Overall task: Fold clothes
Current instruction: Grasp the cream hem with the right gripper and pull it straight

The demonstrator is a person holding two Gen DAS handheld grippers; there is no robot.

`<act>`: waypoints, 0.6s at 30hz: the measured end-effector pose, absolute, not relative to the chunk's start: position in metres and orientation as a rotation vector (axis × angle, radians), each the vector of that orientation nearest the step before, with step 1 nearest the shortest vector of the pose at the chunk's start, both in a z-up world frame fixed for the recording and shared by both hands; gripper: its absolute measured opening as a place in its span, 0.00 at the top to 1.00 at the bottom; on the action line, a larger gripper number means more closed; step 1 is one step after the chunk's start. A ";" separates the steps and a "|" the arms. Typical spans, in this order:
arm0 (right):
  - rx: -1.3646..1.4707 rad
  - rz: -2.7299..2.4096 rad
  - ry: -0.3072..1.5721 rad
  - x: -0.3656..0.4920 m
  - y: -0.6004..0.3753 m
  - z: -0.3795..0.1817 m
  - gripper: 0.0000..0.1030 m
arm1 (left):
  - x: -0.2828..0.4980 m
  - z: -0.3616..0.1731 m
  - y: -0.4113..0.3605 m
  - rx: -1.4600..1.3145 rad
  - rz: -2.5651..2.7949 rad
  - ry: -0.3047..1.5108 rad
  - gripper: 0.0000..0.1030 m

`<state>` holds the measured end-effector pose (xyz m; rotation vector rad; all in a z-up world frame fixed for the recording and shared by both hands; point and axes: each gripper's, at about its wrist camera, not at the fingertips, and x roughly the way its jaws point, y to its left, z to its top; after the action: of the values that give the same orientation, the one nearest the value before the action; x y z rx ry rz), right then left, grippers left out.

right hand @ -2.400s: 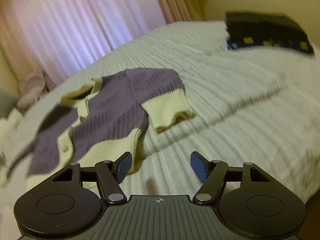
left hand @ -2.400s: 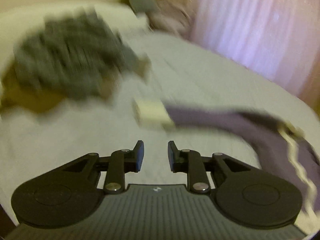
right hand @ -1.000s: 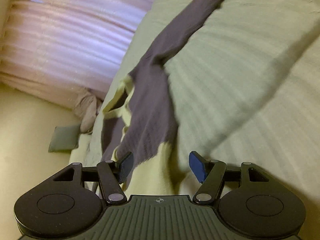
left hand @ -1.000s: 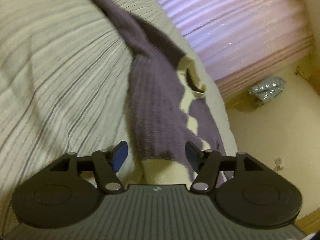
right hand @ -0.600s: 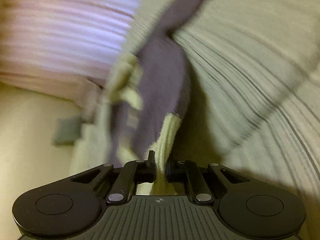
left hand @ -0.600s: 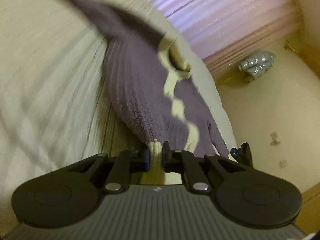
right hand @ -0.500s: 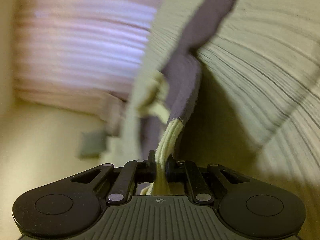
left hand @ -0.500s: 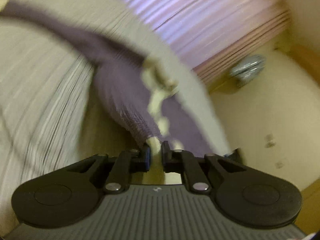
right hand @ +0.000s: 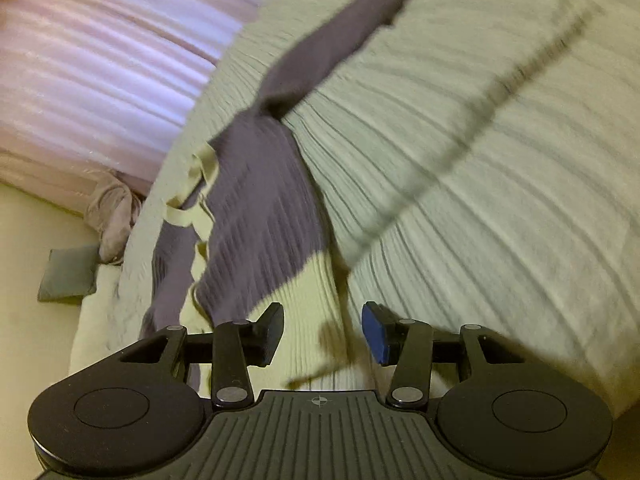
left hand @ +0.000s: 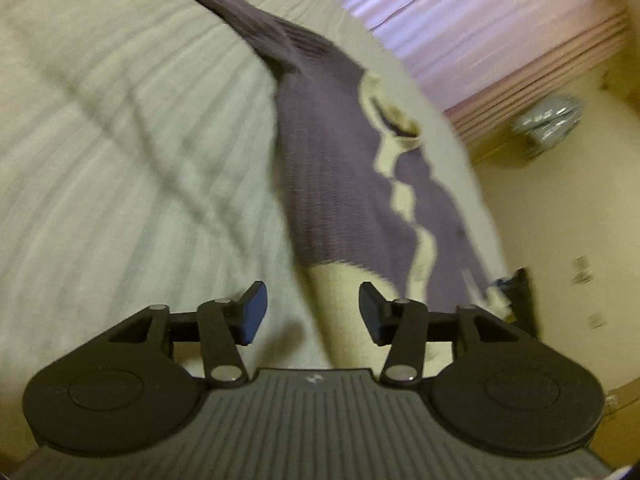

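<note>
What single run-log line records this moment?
stage: hem released | left gripper: open, just opened | right gripper: open, just opened | cardigan: flat on bed, unfolded

Left gripper [left hand: 312, 312]: tilted downward, jaws parted, having just been opening — pads clear of the cream hem [left hand: 344, 320] lying between them. Left pad blue-faced, right pad dark blue, both visible and unobstructed. Right gripper [right hand: 323, 330]: likewise angled down, jaws parted and just been opening — same cream hem beneath the gap, no pad pressing on it. Tip of the right gripper glimpsed at the far edge of the left wrist view. No hand or sleeve seen.
</note>
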<state>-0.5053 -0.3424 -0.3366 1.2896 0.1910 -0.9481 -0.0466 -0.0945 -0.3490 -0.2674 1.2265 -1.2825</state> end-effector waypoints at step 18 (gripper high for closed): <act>0.405 -0.909 0.467 -0.436 -0.266 -0.284 0.54 | -0.029 -0.360 -0.116 -0.290 -1.268 1.186 0.56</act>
<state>-0.4357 -0.2659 -0.2842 0.4047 0.4670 -0.9087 -0.0291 -0.1161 -0.3601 -0.2897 1.1861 -1.2679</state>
